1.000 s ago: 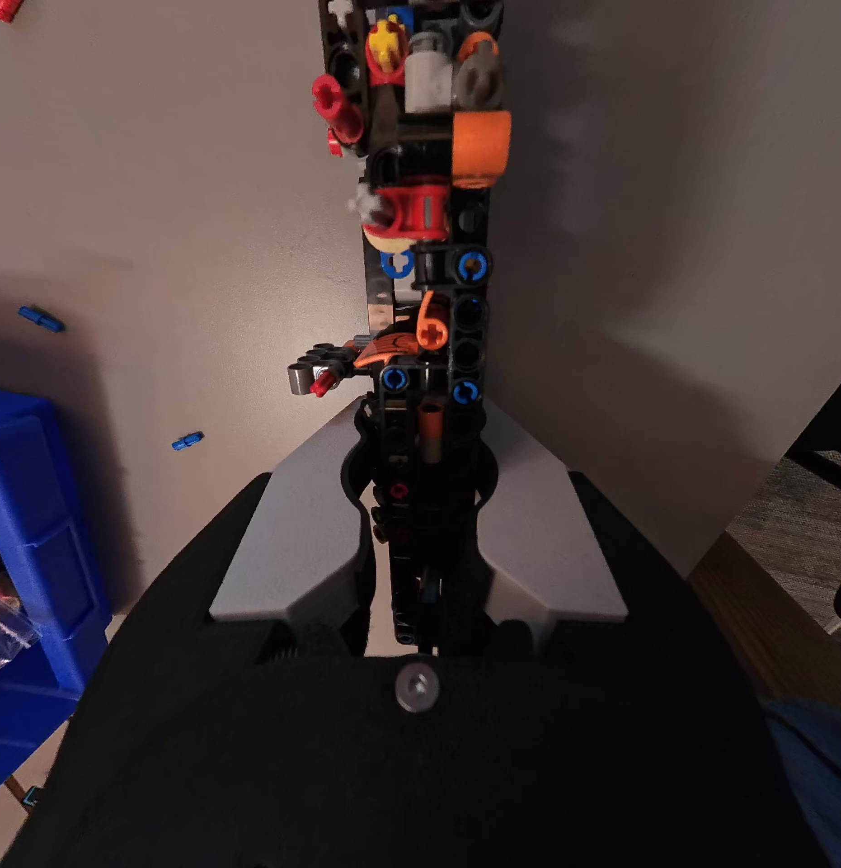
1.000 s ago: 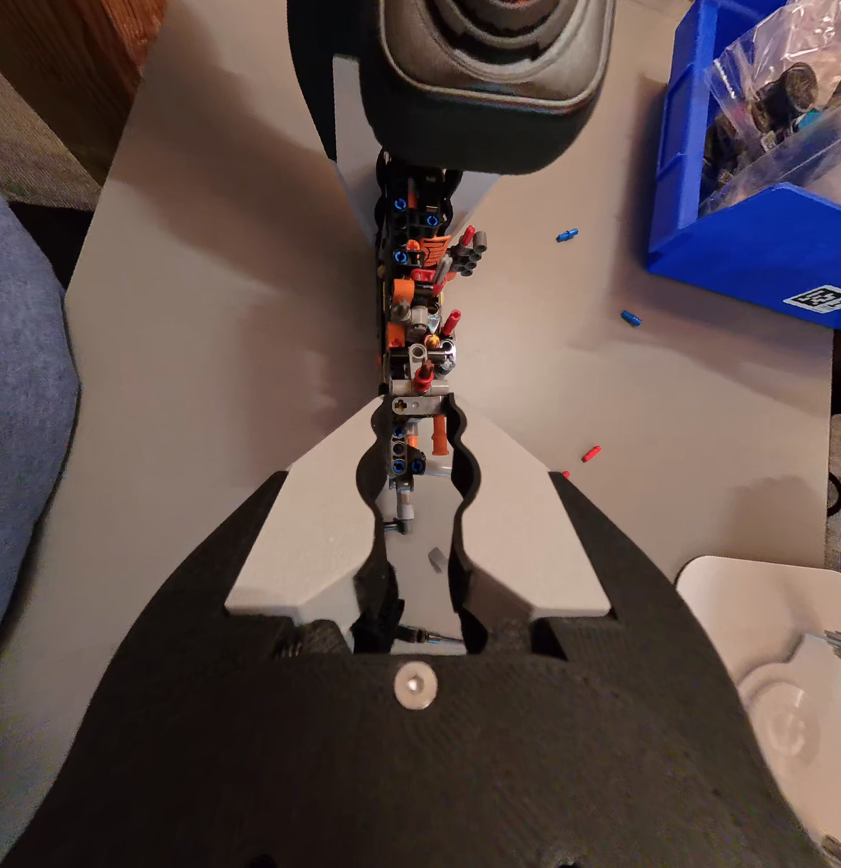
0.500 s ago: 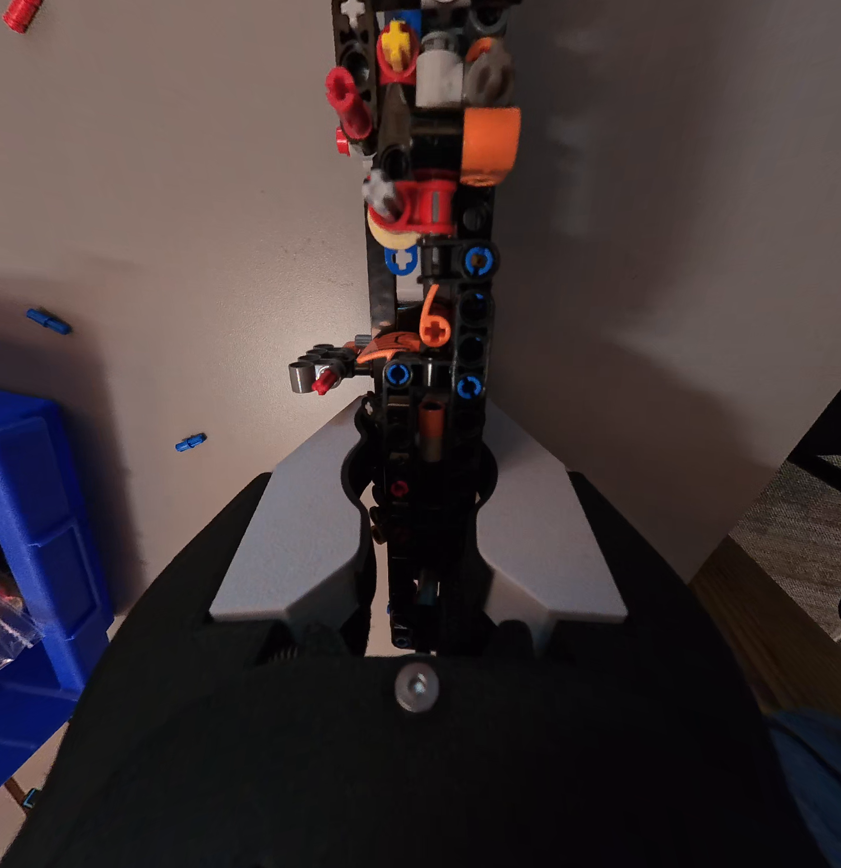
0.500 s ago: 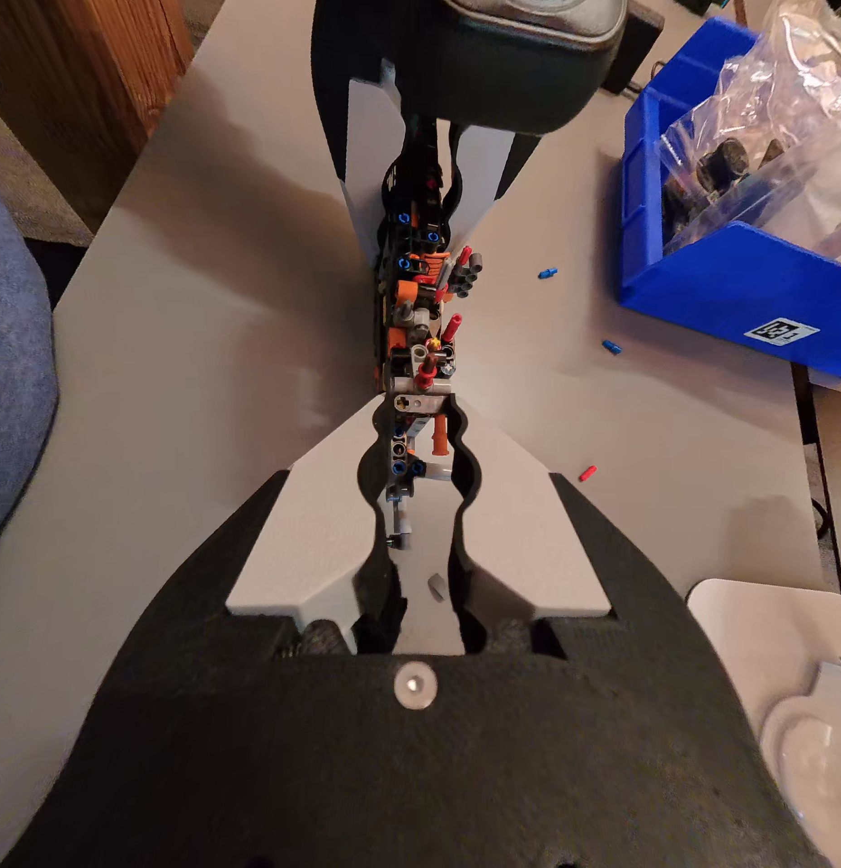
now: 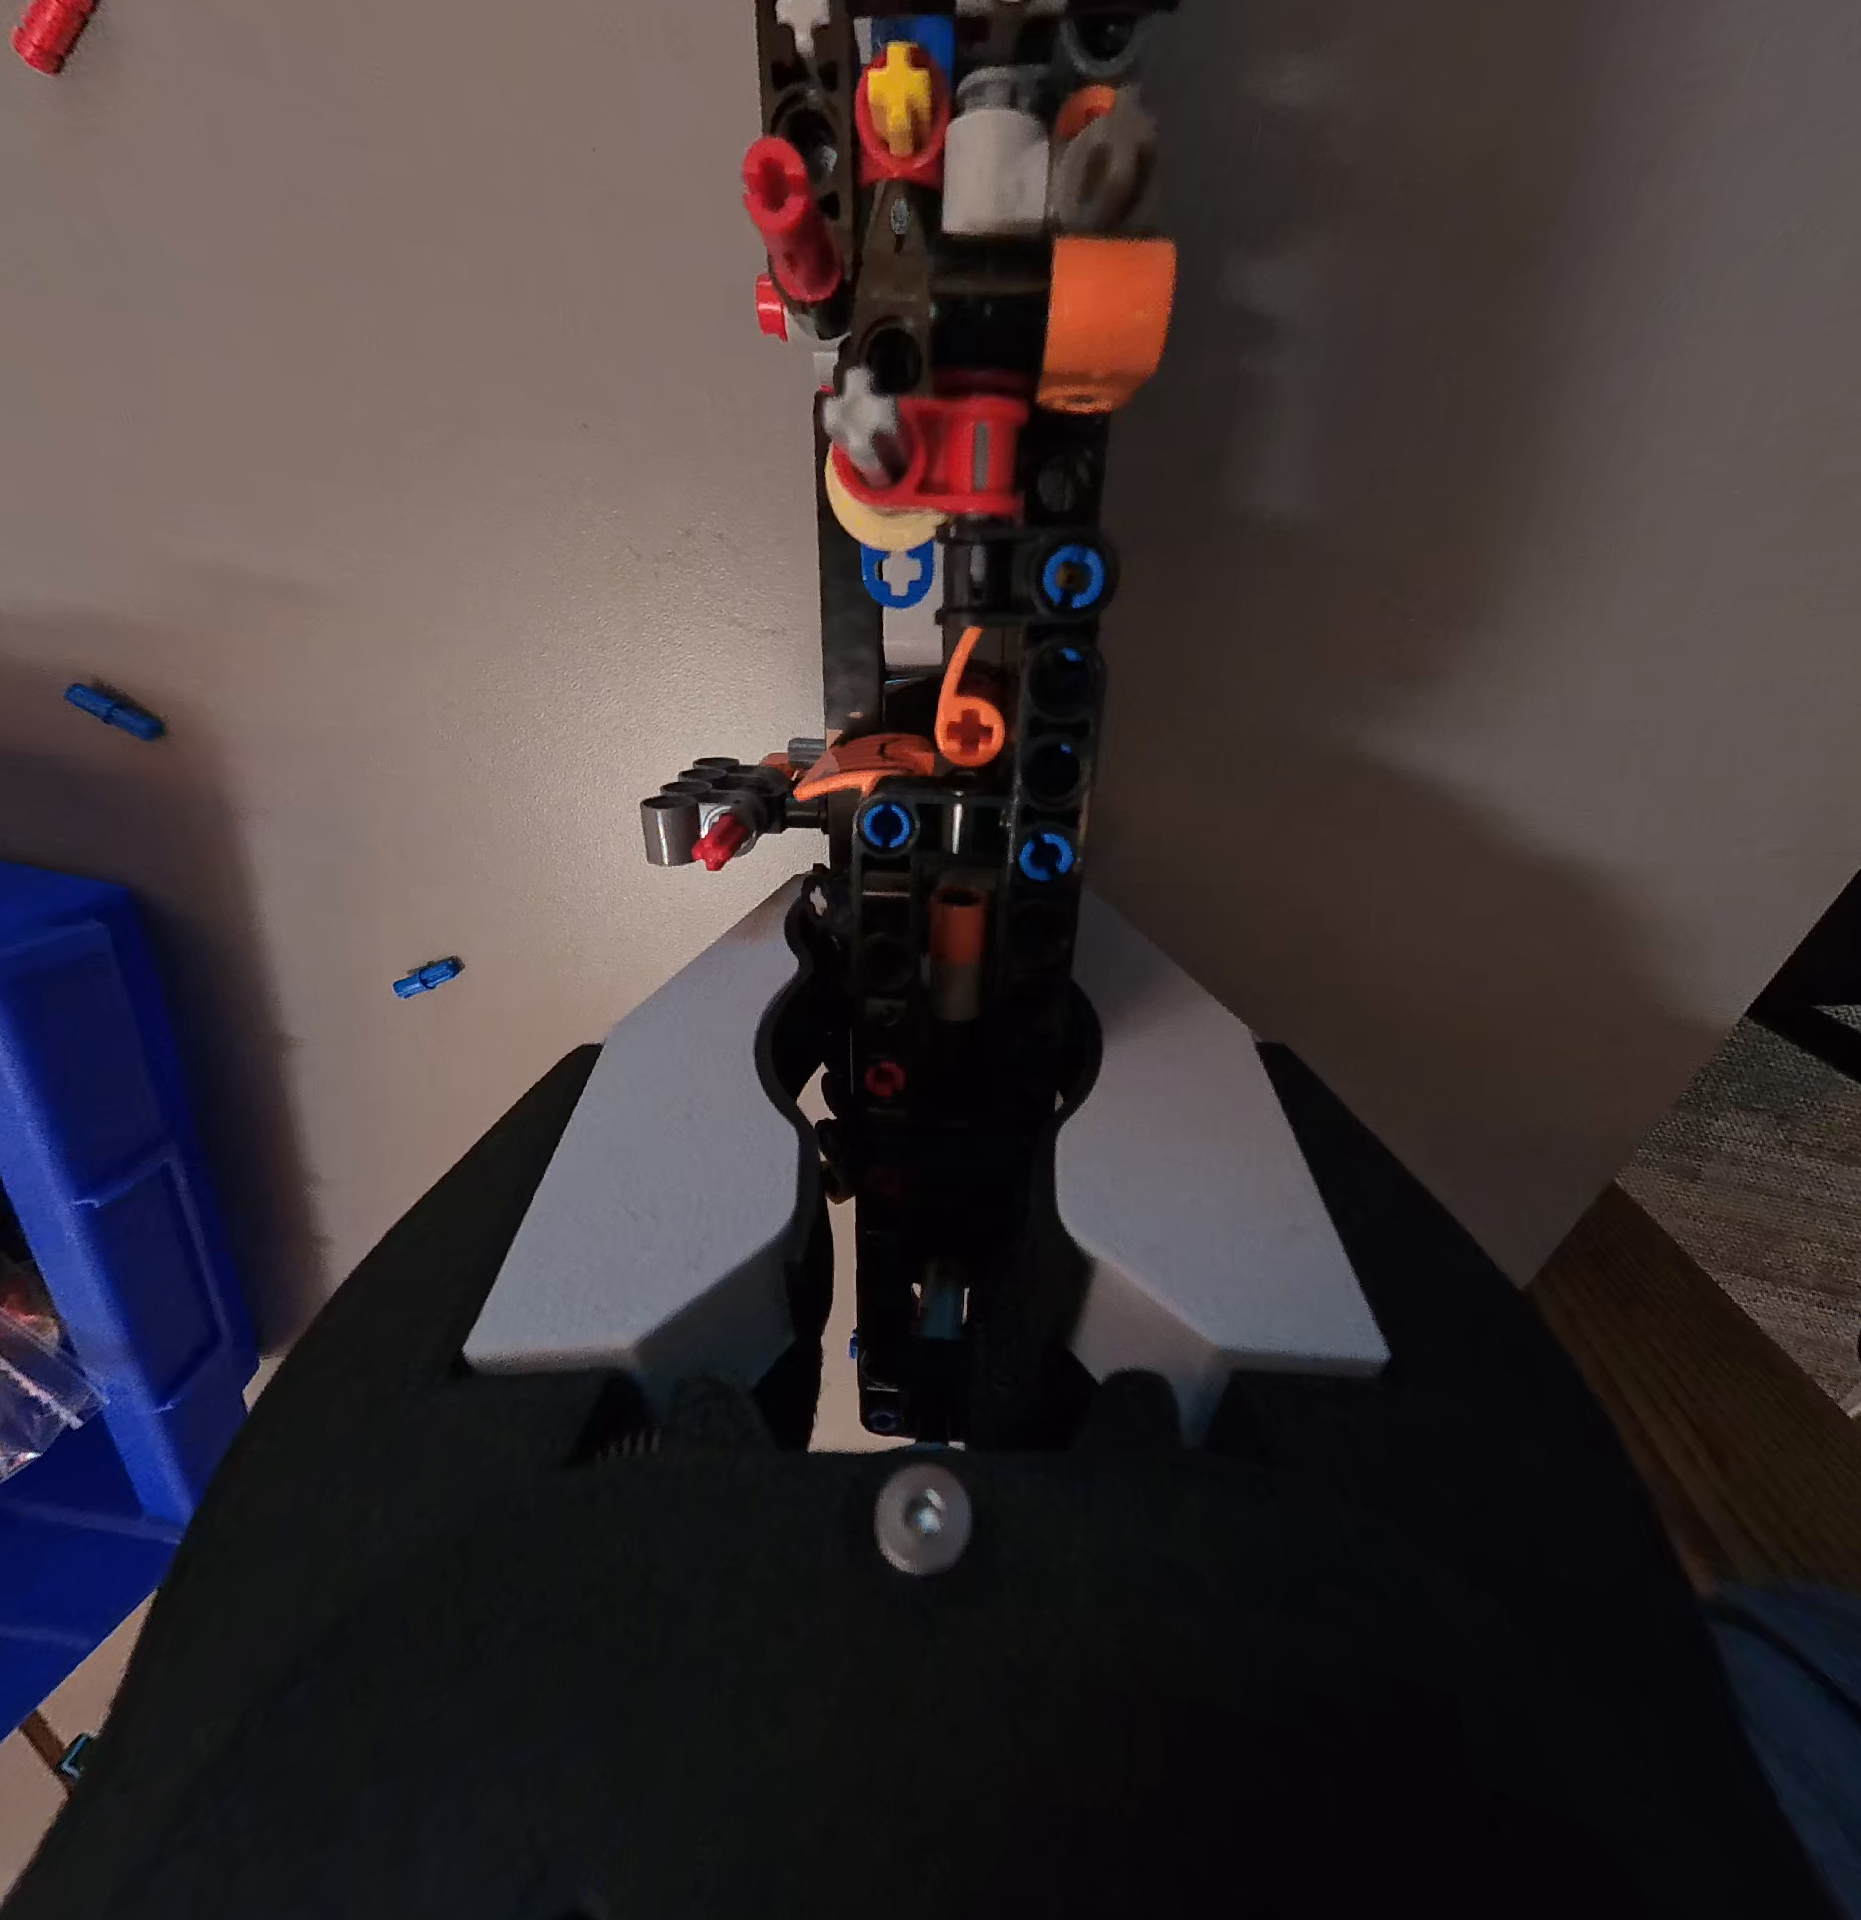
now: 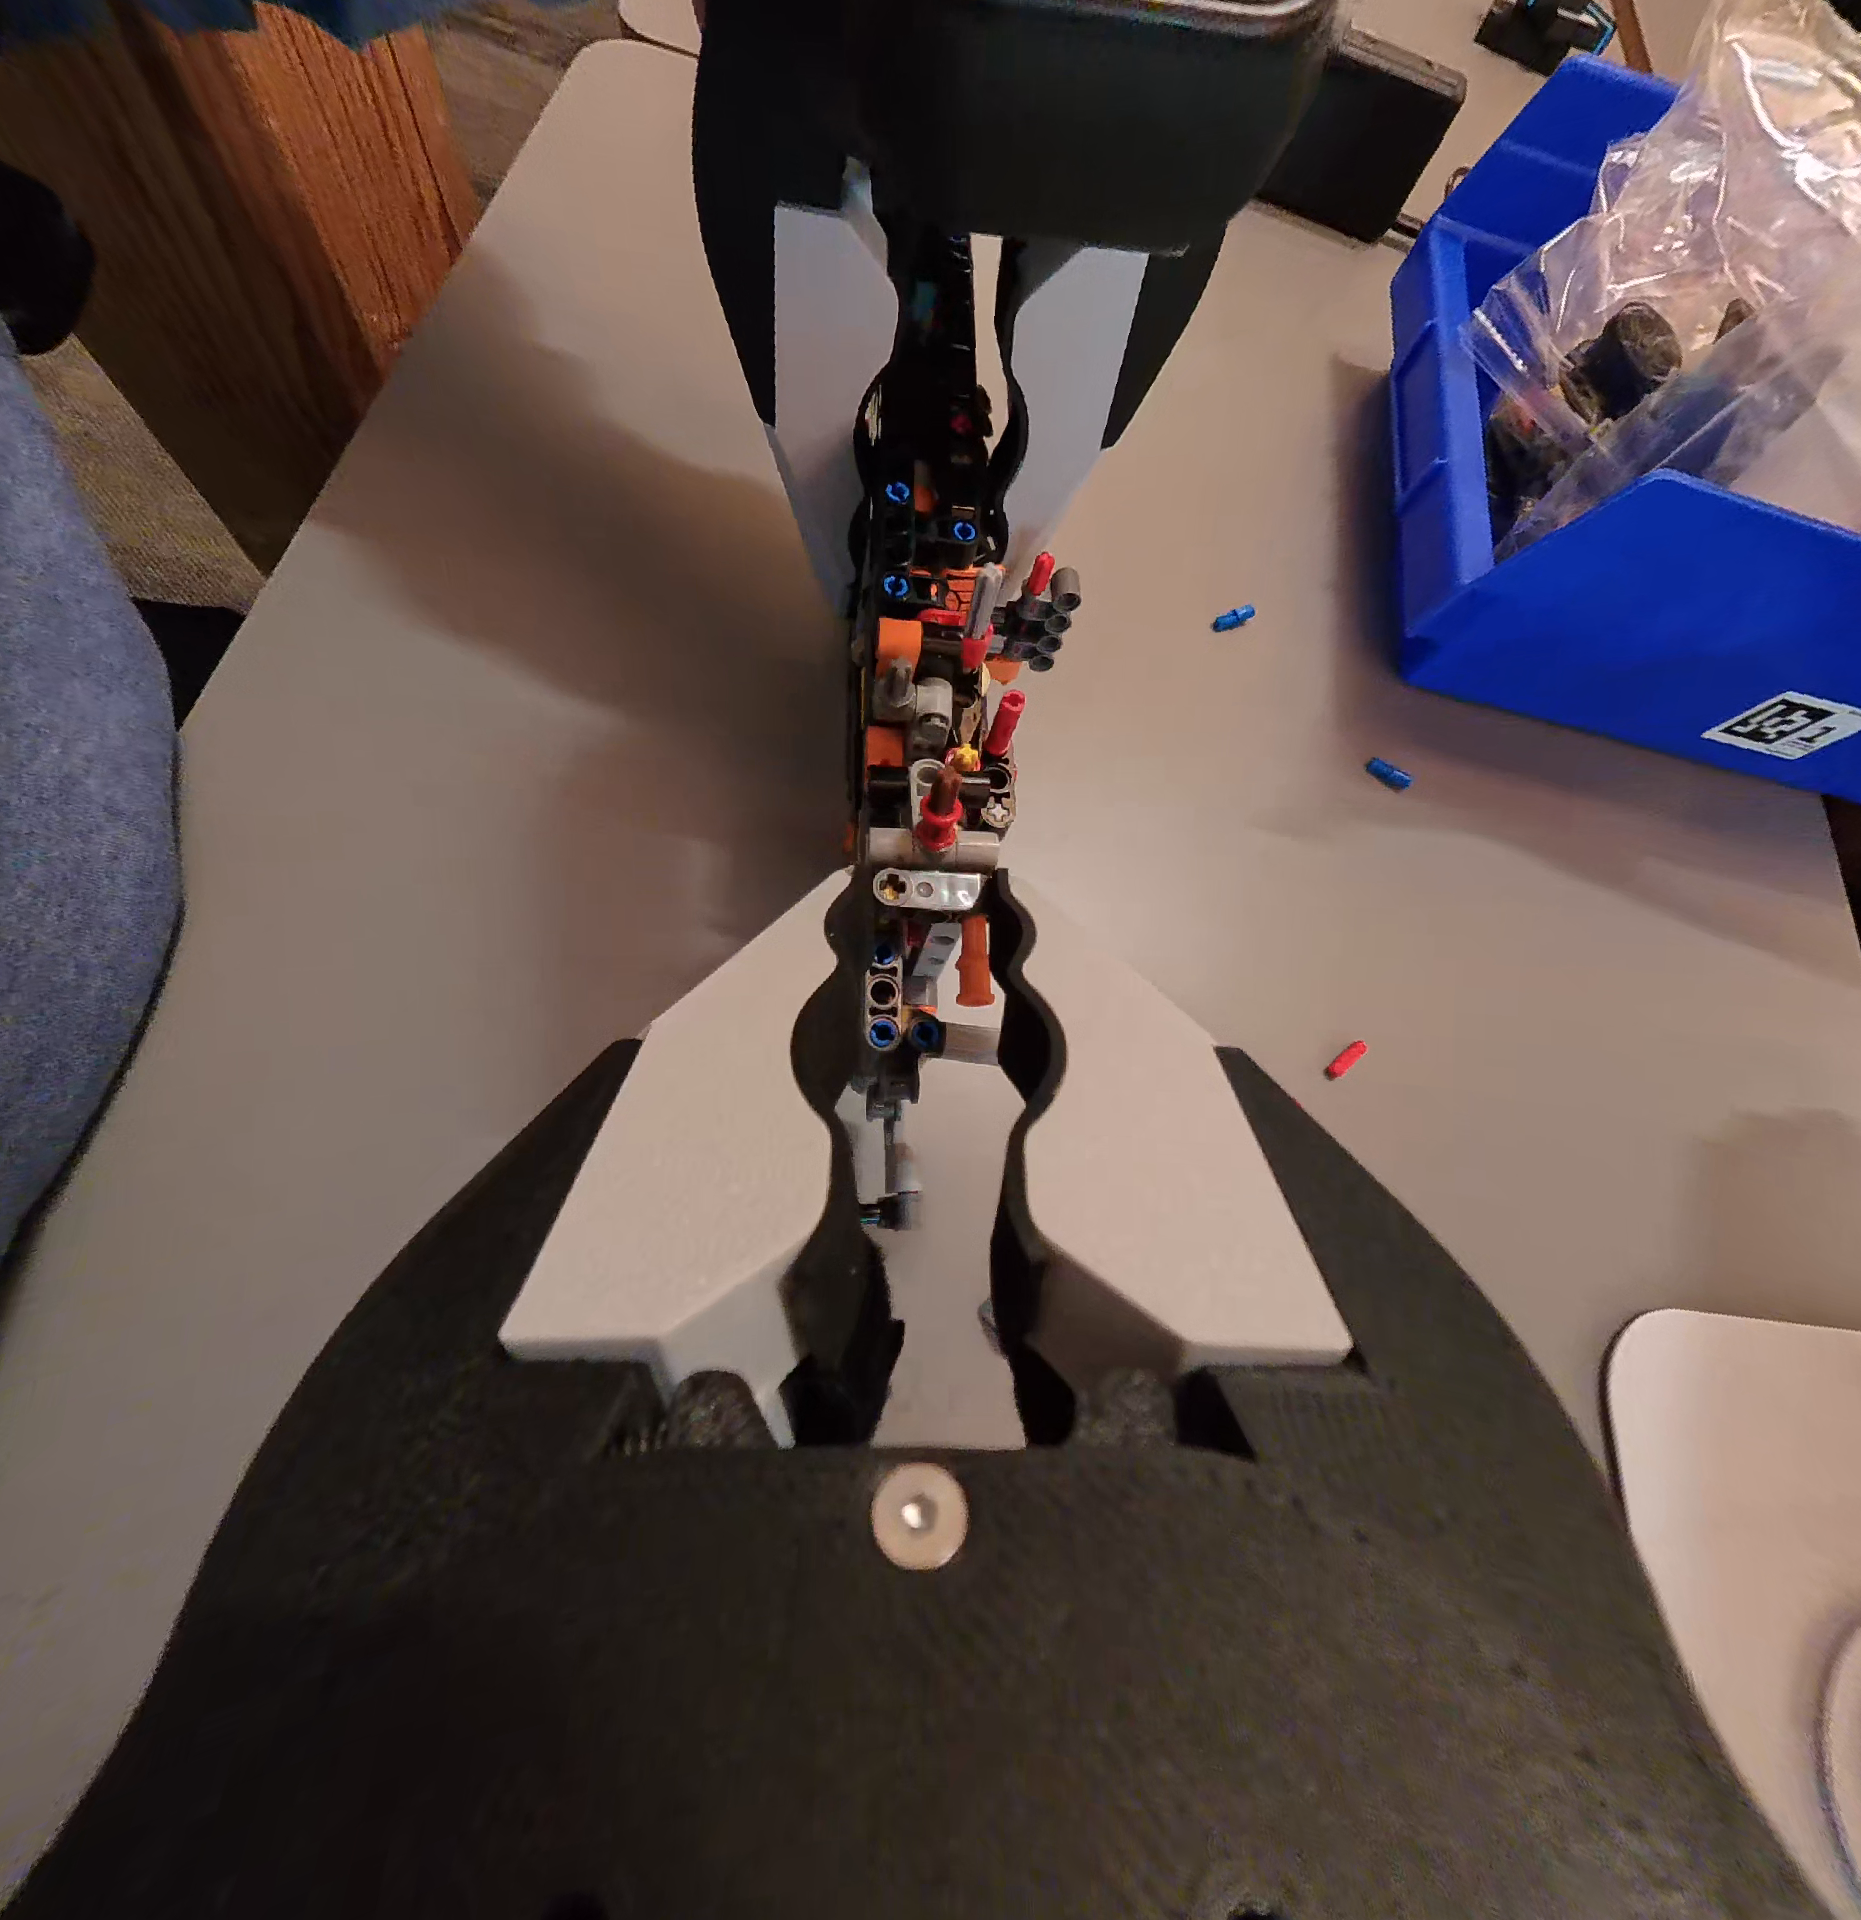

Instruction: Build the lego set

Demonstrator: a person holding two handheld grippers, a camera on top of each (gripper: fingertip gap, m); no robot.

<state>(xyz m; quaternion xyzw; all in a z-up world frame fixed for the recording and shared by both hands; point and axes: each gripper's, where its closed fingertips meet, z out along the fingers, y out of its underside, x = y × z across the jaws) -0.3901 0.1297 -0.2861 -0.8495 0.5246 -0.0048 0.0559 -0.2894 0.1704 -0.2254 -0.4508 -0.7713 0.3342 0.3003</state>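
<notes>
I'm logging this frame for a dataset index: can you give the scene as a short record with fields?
held item: long Lego Technic assembly, black beams with orange, red and blue parts
left hand-held gripper: shut on one end of the assembly
right hand-held gripper: shut on the opposite end
surface: grey table
loose parts: two blue pins, one red pin
storage: blue bin holding clear bags of parts
</notes>
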